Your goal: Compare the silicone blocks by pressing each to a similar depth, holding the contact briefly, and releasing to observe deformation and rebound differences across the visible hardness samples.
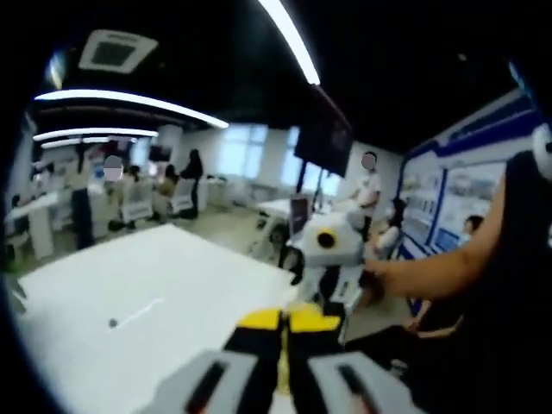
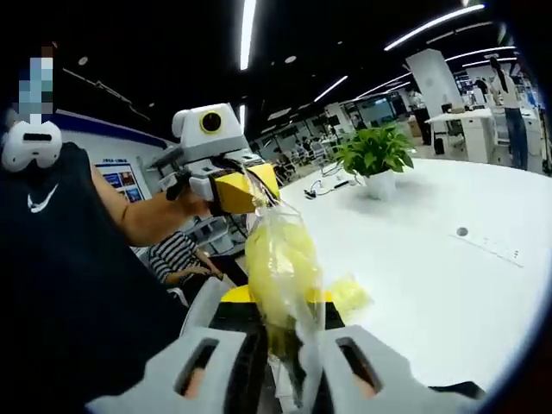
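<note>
Crinkly clear bag [image 2: 285, 267] of yellow blocks pinched between both clenched tongs [image 2: 289, 345], left tongs [image 2: 246, 191] uppermost

Yellow bag [image 2: 283, 267], white table [image 2: 448, 285]

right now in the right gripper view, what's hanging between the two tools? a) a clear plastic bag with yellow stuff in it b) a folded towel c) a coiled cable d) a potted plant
a: a clear plastic bag with yellow contents hangs from the left tool down into the right tool, which is shut on it; the potted plant stands apart on the white table.
</note>
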Available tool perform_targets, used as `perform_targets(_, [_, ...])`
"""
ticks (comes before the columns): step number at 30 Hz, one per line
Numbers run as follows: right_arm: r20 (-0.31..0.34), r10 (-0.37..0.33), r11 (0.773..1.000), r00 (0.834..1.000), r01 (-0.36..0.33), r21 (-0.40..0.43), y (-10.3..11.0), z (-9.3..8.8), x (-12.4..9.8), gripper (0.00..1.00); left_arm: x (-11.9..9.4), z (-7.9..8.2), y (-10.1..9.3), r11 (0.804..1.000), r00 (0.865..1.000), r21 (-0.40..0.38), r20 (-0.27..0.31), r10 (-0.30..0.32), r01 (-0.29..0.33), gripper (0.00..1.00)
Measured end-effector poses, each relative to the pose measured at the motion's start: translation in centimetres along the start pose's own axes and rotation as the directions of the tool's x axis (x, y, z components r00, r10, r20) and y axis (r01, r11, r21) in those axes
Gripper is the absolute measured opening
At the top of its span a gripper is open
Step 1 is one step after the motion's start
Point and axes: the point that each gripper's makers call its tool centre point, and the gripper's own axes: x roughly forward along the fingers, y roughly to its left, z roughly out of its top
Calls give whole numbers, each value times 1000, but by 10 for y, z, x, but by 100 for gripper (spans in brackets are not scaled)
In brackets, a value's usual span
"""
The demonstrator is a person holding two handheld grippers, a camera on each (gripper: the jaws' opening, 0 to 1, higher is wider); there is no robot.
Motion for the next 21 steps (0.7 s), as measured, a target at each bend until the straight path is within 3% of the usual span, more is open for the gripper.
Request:
perform_targets(6, [-26,16,1000,1000,-16,1,5,-5,2,2,2,-7,0,1000,1000,-9,-1,-13,13,2])
perform_targets(8, [-37,16,1000,999,-16,1,5,-9,2,2,1,-12,-6,996,999,-77,-30,-37,35,0])
perform_targets(10, [-42,19,1000,999,-19,6,7,-12,3,3,2,-13,-2,999,999,-35,-45,-7,6,0])
perform_targets(13, [-22,31,999,999,-31,31,5,-12,0,5,3,-11,-2,996,1000,-87,-24,-1,-1,0])
perform_targets(14, [-8,34,999,999,-34,-5,3,-12,-2,6,4,-11,-4,996,1000,-87,-26,-3,1,0])
perform_targets(17, [0,24,1000,1000,-24,13,2,-16,-3,8,8,-12,-7,998,999,-60,-45,13,-16,0])
perform_targets(21, [25,9,1000,1000,-10,20,-2,-16,-5,10,9,-13,-5,994,1000,-110,-26,1,-4,0])
